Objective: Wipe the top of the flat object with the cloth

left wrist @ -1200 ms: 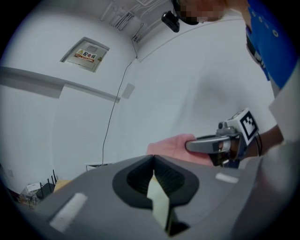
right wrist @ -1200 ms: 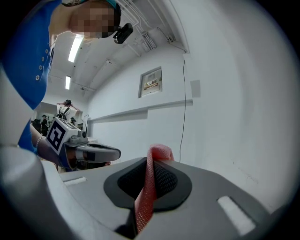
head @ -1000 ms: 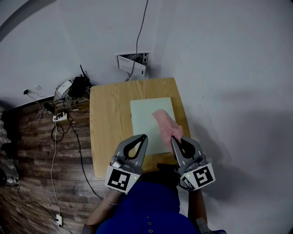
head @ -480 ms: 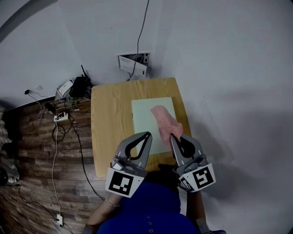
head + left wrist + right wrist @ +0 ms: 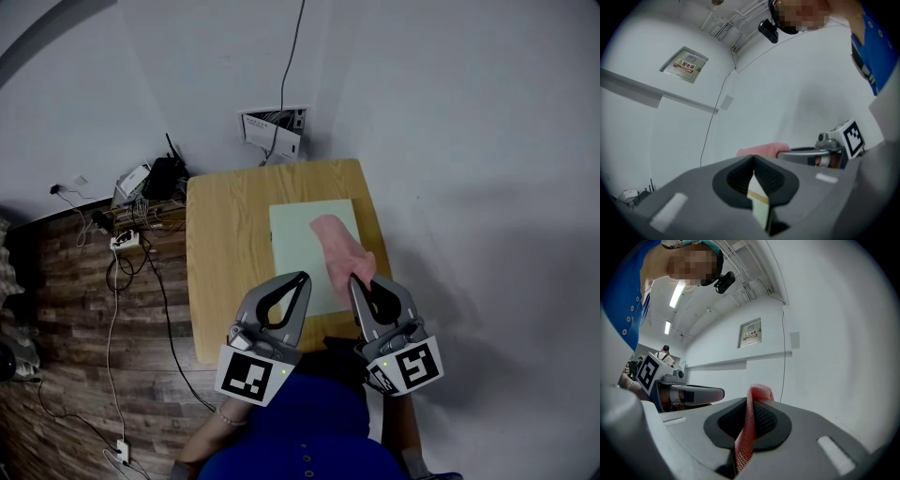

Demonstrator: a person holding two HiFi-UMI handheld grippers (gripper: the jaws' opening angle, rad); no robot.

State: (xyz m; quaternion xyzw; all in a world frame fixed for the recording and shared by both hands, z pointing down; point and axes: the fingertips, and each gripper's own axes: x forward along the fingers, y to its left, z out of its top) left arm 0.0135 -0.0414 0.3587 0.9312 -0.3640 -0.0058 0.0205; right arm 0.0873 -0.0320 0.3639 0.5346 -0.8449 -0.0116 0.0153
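While the cloth (image 5: 337,246) lies draped over the right side of the flat object (image 5: 291,253) on the table (image 5: 225,253) in the head view, wiping seems underway, with the left side likely left to do. In the left gripper view, the left gripper (image 5: 753,158) is closed and empty. In the right gripper view, the right gripper (image 5: 751,397) pinches the cloth tight.

My left gripper (image 5: 302,277), at seven o'clock, has its jaws together; my right gripper (image 5: 354,279), at five o'clock, pinches the cloth (image 5: 339,246).
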